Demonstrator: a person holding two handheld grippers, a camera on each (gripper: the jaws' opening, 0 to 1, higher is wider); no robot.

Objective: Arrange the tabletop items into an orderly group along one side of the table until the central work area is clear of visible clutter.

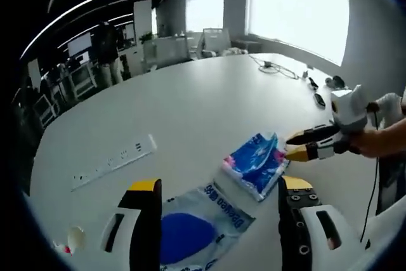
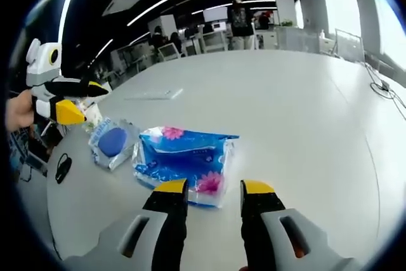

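Presently, a large white table (image 1: 209, 99) is seen in both views, mostly bare across its middle. Two soft packets lie close together near one edge: a blue floral tissue pack (image 2: 184, 157) and, just beside it, a clear pouch with a blue round item (image 2: 113, 143) inside.

In the right gripper view, the right gripper (image 2: 212, 191) is held just short of the tissue pack, its jaws parted and nothing between them; one yellow tip appears to touch or overlap the pack's near edge, though contact cannot be confirmed. In the left gripper view, the left gripper (image 1: 219, 191) hovers over the clear pouch (image 1: 196, 226), jaws spread wide and empty, the pouch lying between and below them. The tissue pack (image 1: 257, 163) is noted just beyond, with the right gripper (image 1: 298, 145) approaching it from the side, held by a person's hand (image 1: 380, 141).

A white power strip (image 1: 114, 162) lies apart from the packets, nearer the table's middle. A small white cup-like object (image 1: 76, 238) sits at the near edge. Cables and small dark items (image 1: 317, 90) are seen toward the far side by the window.

Progress is judged as partial: the two packets are already grouped side by side, but the power strip and the scattered far items are left ungrouped. The next handling is judged to concern the tissue pack.
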